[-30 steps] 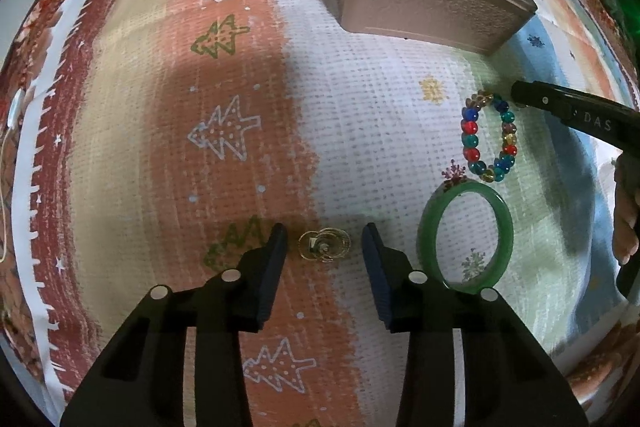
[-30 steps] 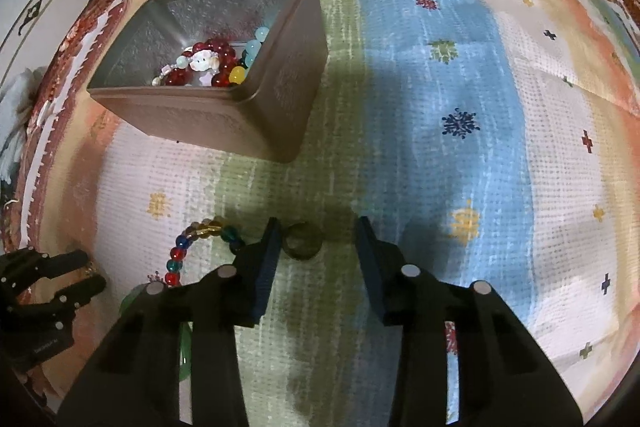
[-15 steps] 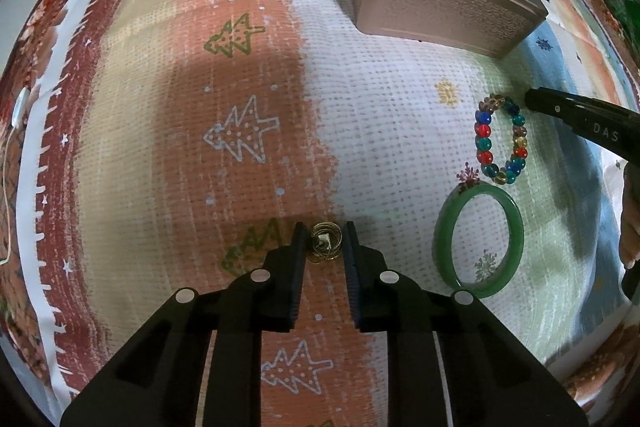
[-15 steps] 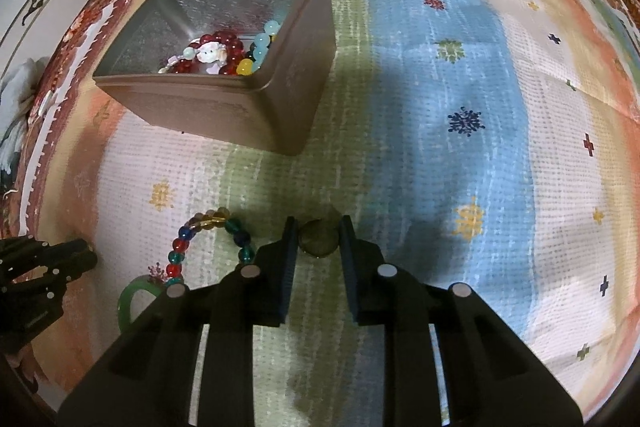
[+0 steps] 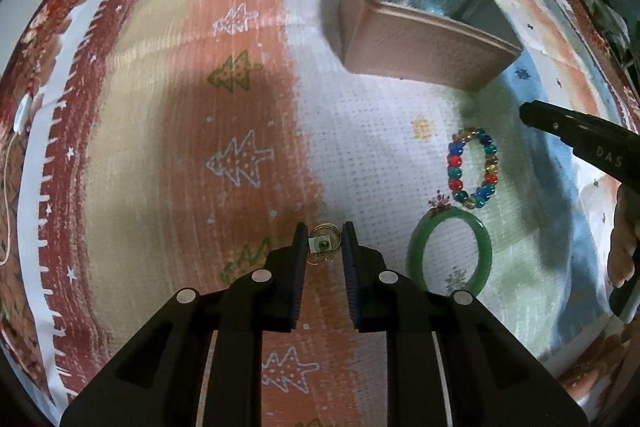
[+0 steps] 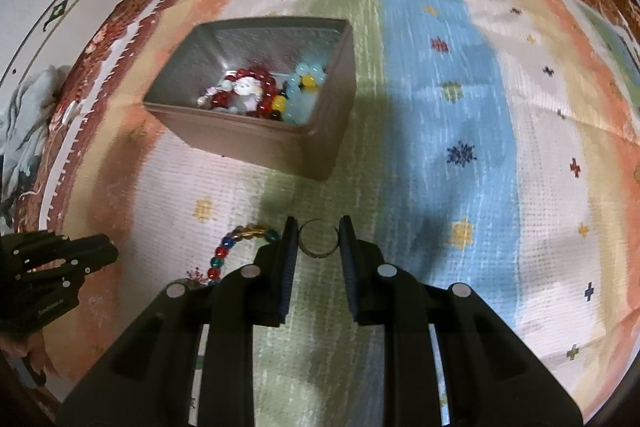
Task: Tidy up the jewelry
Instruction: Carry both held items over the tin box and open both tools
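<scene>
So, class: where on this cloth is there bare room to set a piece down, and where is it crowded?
Bare: the tree-patterned stripes left of the tin box, and the blue stripe to its right. Crowded: the beaded bracelet and green bangle lie close together.

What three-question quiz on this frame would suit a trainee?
1. True or false: the bangle lies in the box.
2. What does the left gripper pinch? A) gold earring B) bead bracelet C) bangle
3. Fill in: the right gripper pinches a dark ____.

Key: 1 false, it lies on the cloth beside the bead bracelet. 2 A, the gold earring. 3 ring.
</scene>
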A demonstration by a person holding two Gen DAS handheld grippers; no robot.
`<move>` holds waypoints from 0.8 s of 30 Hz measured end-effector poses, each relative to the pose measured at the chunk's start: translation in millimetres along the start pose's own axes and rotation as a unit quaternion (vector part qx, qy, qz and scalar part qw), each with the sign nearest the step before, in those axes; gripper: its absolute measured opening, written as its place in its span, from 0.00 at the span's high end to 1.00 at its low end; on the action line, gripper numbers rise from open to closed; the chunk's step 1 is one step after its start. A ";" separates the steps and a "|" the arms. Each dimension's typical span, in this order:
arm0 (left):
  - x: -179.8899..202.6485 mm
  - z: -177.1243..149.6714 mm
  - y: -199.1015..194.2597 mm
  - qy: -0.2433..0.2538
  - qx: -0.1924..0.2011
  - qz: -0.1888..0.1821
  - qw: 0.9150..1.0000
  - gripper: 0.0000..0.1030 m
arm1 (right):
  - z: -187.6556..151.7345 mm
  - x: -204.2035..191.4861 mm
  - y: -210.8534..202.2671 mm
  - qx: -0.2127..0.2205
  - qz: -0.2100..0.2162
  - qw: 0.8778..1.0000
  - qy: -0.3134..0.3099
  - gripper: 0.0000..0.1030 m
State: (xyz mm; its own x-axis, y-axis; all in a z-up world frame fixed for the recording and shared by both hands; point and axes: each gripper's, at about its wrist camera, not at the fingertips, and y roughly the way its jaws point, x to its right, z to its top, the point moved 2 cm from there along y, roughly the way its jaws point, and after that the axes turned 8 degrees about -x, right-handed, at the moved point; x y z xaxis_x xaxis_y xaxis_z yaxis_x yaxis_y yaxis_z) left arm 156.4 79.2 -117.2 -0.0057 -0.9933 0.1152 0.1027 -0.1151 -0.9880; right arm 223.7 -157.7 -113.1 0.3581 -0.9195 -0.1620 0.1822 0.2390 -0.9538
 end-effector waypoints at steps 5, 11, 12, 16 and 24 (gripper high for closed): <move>1.7 -1.7 -19.3 0.003 0.052 0.034 0.998 0.84 | -2.1 -6.9 -19.2 0.040 0.004 0.999 -0.009 0.78; 21.3 8.6 -40.0 0.008 0.096 0.012 0.995 0.84 | 1.4 -4.1 -42.3 0.100 0.021 0.995 -0.001 0.78; 24.5 10.0 -43.2 0.009 0.105 0.009 0.994 0.84 | 2.1 -3.2 -44.5 0.105 0.025 0.994 0.001 0.78; 35.6 17.2 -53.1 0.013 0.141 0.010 0.990 0.84 | 5.2 -2.0 -52.7 0.128 0.027 0.991 0.000 0.78; 39.3 35.0 -70.8 0.010 0.180 -0.002 0.984 0.84 | 7.6 -5.9 -67.6 0.164 0.029 0.986 -0.010 0.78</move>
State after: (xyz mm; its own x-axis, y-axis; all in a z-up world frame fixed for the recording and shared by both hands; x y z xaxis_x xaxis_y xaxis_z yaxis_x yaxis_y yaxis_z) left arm 183.7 48.6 -39.2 -0.0269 -0.9931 0.1140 0.4482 -0.1139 -0.8866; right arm 216.2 -166.1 -45.7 0.3950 -0.8953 -0.2058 0.4463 0.3828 -0.8089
